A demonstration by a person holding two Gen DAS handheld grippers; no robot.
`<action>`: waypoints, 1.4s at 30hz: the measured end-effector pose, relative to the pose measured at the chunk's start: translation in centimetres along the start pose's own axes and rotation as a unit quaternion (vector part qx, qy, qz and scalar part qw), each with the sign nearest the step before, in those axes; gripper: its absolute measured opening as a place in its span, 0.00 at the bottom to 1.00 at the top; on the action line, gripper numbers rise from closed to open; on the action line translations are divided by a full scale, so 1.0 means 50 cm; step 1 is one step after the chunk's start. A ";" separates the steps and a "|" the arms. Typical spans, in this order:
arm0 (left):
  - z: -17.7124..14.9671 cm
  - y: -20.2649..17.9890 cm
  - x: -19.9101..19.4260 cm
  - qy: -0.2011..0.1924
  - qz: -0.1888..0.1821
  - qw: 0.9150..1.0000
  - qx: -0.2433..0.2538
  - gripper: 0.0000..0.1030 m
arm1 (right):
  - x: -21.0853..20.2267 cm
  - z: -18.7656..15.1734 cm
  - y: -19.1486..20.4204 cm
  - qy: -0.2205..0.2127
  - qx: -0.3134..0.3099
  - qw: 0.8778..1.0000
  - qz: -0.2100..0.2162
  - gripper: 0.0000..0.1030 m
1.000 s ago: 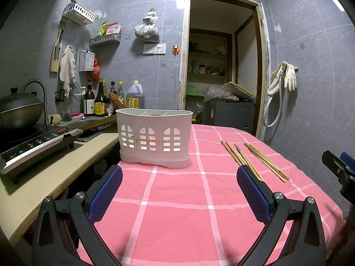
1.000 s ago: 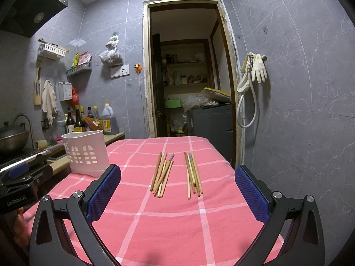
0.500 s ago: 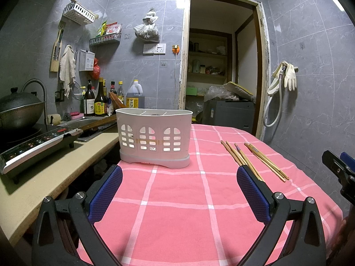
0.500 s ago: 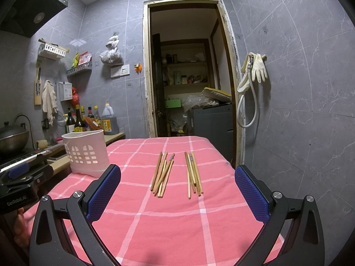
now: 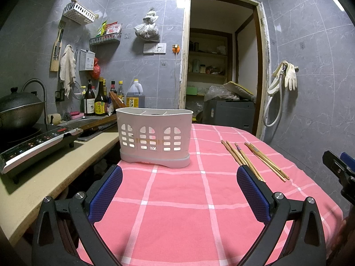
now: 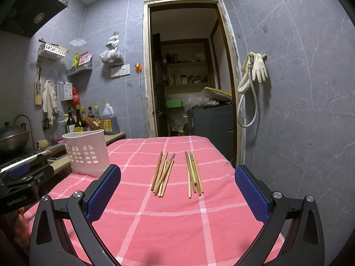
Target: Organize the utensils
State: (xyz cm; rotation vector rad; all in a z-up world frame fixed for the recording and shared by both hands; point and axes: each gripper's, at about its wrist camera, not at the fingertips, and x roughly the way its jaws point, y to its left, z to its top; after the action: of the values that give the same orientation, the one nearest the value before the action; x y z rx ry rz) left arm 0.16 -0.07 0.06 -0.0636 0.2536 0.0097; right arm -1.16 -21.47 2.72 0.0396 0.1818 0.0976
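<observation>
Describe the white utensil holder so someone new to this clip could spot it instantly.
Start at the table with the pink checked cloth. On its left edge, next to the kitchen counter, stands the white utensil holder. It is the only upright thing on the cloth: white plastic with arched cut-out windows, while the chopsticks lie flat.

Left claw (image 5: pixel 179 181) and right claw (image 6: pixel 177 181), both spread wide, empty.

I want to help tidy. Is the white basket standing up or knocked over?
Standing up. The white basket sits flat on its base on the pink tablecloth, opening facing up.
</observation>
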 end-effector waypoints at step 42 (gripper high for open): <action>0.189 -0.110 0.255 -0.046 -0.009 0.998 0.030 0.98 | 0.227 0.174 -0.062 -0.060 -0.042 0.997 -0.030 1.00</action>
State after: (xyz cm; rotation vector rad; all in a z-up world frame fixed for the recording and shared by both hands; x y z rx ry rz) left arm 14.95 -4.93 6.31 -0.0050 0.1614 -0.0138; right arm 11.83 -23.67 9.11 -0.0437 0.0593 0.0430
